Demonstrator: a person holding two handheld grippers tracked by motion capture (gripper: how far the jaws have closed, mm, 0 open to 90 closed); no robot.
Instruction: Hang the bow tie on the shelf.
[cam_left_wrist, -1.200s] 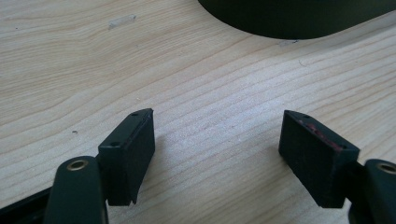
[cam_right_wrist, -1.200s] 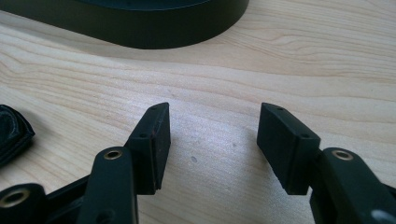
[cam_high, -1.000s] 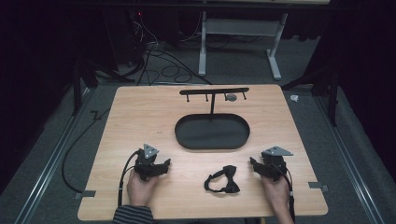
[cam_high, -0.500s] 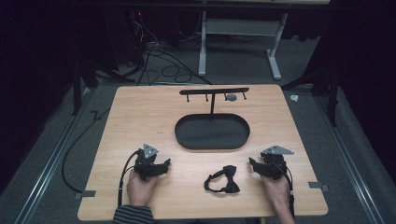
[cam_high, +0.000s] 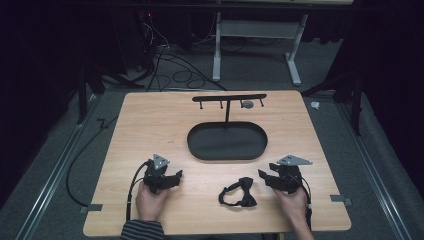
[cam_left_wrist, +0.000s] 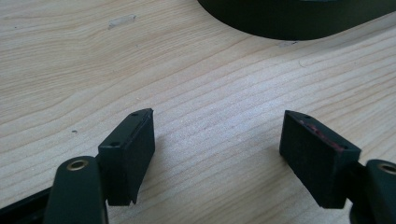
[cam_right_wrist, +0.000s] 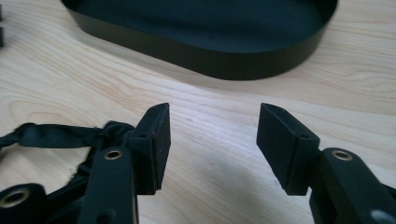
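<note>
A black bow tie (cam_high: 239, 195) with its strap lies on the wooden table near the front, between my two grippers. My left gripper (cam_high: 177, 176) rests low at the front left, jaws wide apart over bare wood (cam_left_wrist: 217, 140). At the front right, my right gripper (cam_high: 262, 176) sits just right of the bow tie. Its jaws (cam_right_wrist: 212, 135) stand open and have just been closing a little, with nothing between them. In the right gripper view the bow tie (cam_right_wrist: 56, 135) lies beside and behind the left jaw, apart from the pads.
A black oval tray (cam_high: 227, 142) stands mid-table, seen ahead of both grippers (cam_left_wrist: 299, 23) (cam_right_wrist: 210, 60). Behind it rises a black T-shaped stand with hooks (cam_high: 227, 97). Cables trail off the table's left side. Bare wood surrounds the grippers.
</note>
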